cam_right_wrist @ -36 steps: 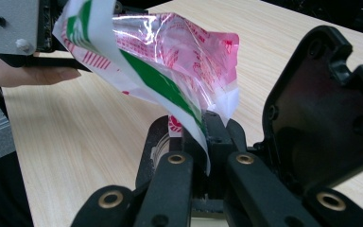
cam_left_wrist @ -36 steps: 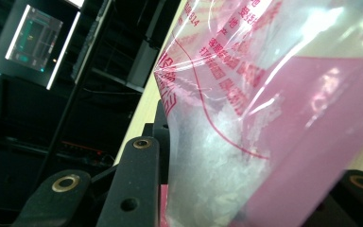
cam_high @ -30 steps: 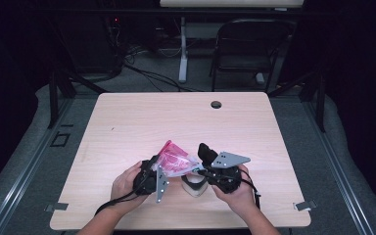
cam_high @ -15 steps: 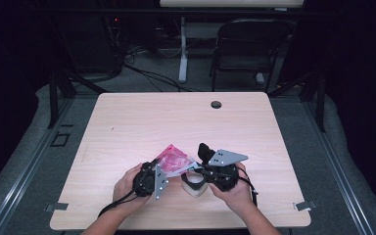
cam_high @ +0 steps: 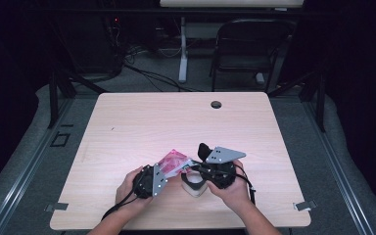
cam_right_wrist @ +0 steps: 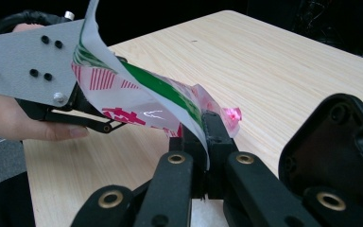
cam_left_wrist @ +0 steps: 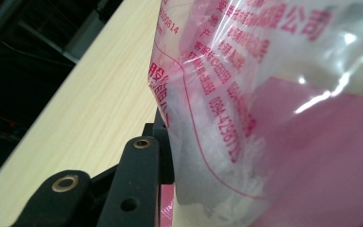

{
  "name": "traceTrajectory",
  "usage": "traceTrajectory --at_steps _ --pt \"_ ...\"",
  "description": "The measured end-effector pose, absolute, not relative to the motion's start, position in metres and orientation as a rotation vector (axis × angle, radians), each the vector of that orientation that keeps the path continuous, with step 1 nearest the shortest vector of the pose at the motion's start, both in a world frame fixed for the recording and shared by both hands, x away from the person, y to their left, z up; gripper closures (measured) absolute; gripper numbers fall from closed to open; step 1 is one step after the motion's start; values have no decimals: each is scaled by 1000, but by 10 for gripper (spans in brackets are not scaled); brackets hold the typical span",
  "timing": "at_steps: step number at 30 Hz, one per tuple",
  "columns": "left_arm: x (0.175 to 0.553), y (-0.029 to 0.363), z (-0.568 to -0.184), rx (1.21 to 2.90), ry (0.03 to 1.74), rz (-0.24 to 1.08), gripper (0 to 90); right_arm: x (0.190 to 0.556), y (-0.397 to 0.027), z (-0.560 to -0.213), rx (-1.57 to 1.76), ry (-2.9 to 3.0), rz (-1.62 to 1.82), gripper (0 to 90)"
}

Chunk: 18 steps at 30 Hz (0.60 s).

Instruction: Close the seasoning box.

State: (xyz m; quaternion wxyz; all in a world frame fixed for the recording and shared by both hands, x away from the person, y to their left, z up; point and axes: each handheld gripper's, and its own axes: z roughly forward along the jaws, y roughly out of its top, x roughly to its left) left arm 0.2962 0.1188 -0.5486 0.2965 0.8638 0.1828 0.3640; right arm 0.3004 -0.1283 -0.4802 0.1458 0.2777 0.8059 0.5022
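A plastic bag (cam_high: 174, 161) with pink print hangs between my two grippers over the near middle of the table. My left gripper (cam_high: 163, 170) holds its lower end. In the left gripper view one black finger (cam_left_wrist: 142, 170) presses against the bag (cam_left_wrist: 264, 118), which holds something white and grainy and hides the other finger. My right gripper (cam_right_wrist: 204, 137) is shut on a thin edge of the bag (cam_right_wrist: 137, 94), its two fingers tight together. From the high view the right gripper (cam_high: 190, 166) points left at the bag. The left gripper's grey plate (cam_right_wrist: 28, 61) shows behind the bag.
A pale round object (cam_high: 193, 185) sits on the table (cam_high: 176, 122) just below my right gripper. A cable hole (cam_high: 216, 104) lies near the far edge. A dark chair (cam_high: 247, 49) stands beyond the table. Bare wood stretches to the left, right and far side.
The bag's raised middle has sunk a little between the grippers. Both hands have hardly moved.
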Motion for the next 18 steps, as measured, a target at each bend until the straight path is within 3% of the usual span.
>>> traceTrajectory --at_steps 7,18 --pt "301 123 -551 2275 543 838 735 302 -125 -480 794 2323 1452 900" --pt "302 125 -556 2269 585 763 744 304 -121 -481 782 2328 1468 898"
